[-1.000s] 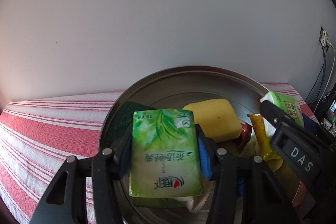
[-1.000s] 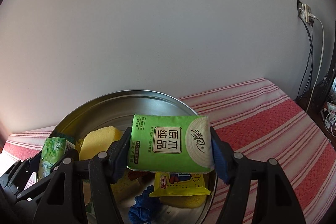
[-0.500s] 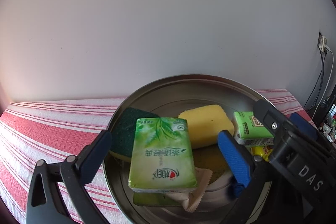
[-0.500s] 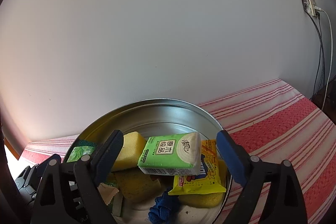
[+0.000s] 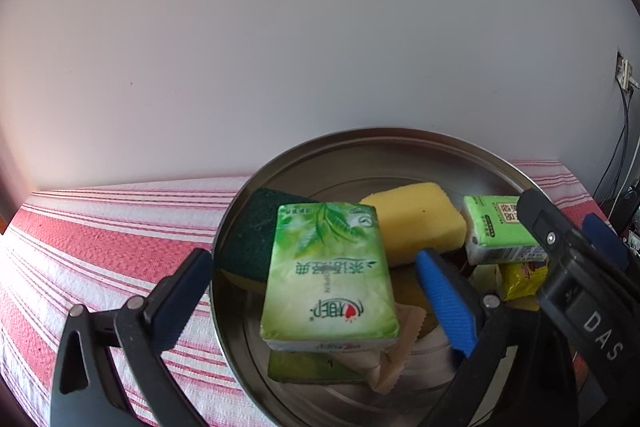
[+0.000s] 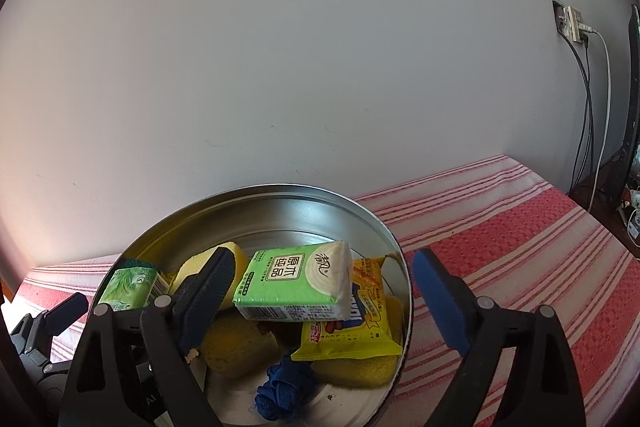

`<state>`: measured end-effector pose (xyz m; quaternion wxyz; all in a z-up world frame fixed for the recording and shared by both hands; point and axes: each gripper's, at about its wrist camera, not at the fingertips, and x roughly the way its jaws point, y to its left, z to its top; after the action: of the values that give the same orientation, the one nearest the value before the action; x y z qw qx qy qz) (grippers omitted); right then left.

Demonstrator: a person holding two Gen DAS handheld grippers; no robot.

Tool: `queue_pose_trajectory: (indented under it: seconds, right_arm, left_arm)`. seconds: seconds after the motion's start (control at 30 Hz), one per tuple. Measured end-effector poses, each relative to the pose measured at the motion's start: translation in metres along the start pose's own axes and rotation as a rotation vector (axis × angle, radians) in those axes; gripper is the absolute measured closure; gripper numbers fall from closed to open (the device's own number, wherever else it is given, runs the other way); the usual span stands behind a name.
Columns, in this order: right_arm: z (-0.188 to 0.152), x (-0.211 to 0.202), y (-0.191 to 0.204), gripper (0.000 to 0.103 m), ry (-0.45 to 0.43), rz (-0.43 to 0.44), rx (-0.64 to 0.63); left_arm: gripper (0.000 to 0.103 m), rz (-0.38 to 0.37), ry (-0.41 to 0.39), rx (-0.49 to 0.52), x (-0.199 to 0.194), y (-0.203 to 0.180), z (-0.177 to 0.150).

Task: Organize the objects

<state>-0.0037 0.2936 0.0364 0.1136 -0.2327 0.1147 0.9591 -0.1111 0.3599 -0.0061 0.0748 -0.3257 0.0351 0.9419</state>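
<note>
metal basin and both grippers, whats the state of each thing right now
left gripper: open, jaws have just been opening, clear of the leaf tissue pack
right gripper: open, jaws have just been opening
leaf tissue pack: released, lying flat on the pile
green and white tissue pack: released, resting on the yellow snack packet
metal basin: upright, holding the items
wall socket: cables plugged in

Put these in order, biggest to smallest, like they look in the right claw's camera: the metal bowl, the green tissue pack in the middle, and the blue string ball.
1. metal bowl
2. green tissue pack
3. blue string ball

The ball sits nearer the camera and still looks smallest.
</note>
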Motion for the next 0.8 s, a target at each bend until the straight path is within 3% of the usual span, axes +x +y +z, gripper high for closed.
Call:
queue_pose_trajectory:
  seconds: [0.4, 0.8]
  right_arm:
    - [-0.013, -0.006, 0.01, 0.011, -0.082, -0.02, -0.079]
    - [-0.017, -0.026, 0.012, 0.01, -0.164, -0.002, -0.099]
  left_arm:
    - [0.001, 0.002, -0.061, -0.011, -0.005, -0.022, -0.027]
    - [0.001, -0.009, -0.12, -0.001, -0.035, -0.003, -0.059]
